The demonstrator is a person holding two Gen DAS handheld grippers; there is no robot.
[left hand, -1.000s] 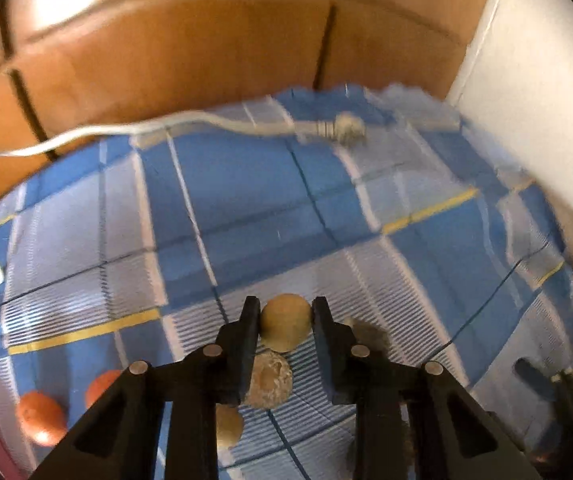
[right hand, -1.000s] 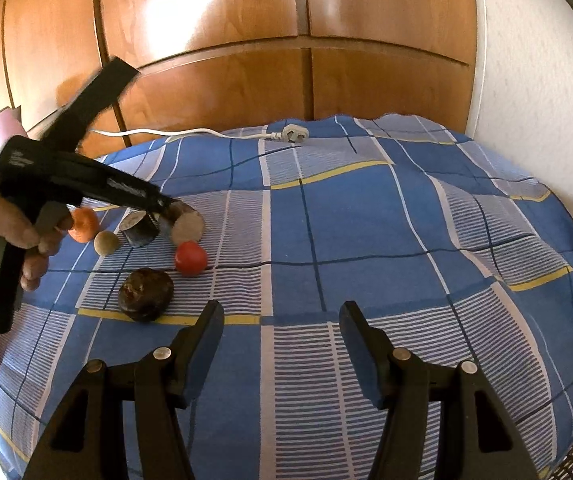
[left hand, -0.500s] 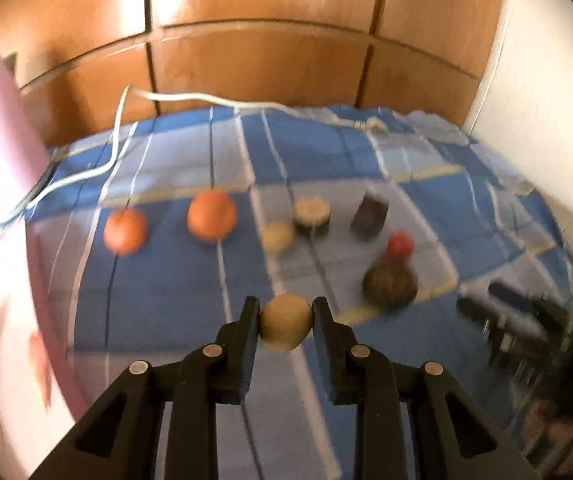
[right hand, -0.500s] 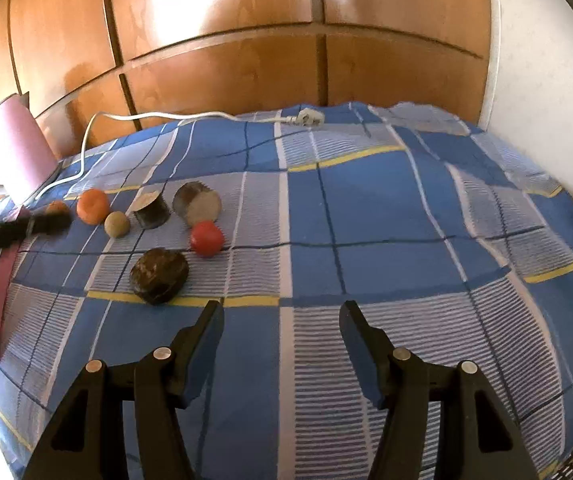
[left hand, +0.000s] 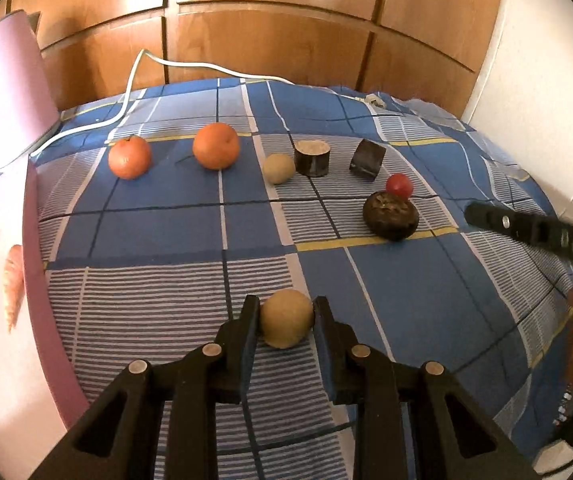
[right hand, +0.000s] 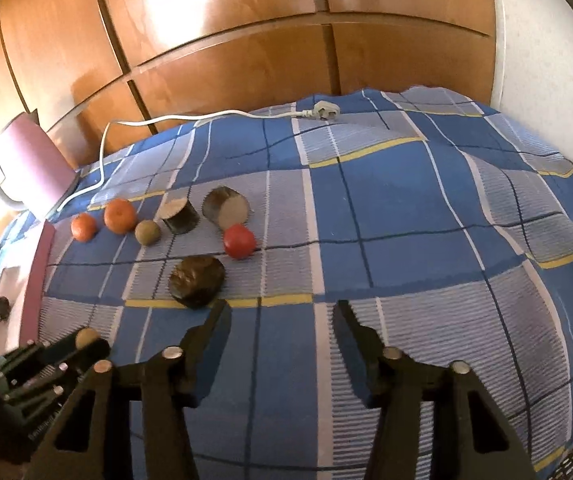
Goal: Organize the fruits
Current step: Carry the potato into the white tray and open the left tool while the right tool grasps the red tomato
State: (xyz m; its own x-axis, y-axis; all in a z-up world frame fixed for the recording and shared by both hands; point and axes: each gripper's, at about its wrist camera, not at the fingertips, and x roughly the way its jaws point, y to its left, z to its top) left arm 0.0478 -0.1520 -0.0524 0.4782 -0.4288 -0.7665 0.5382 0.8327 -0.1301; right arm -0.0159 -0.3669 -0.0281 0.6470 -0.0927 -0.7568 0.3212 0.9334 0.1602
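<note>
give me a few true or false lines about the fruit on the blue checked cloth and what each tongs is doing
1. The left tongs are shut on a round tan fruit. True.
2. The right tongs grip the small red round fruit. False: they are open with nothing between them, and the red fruit lies on the blue checked cloth beyond them.
3. Two round orange fruits lie side by side on the cloth. True.
4. The white power cable is coiled around the dark brown wrinkled fruit. False: it runs along the far edge of the cloth, apart from the fruit.
</note>
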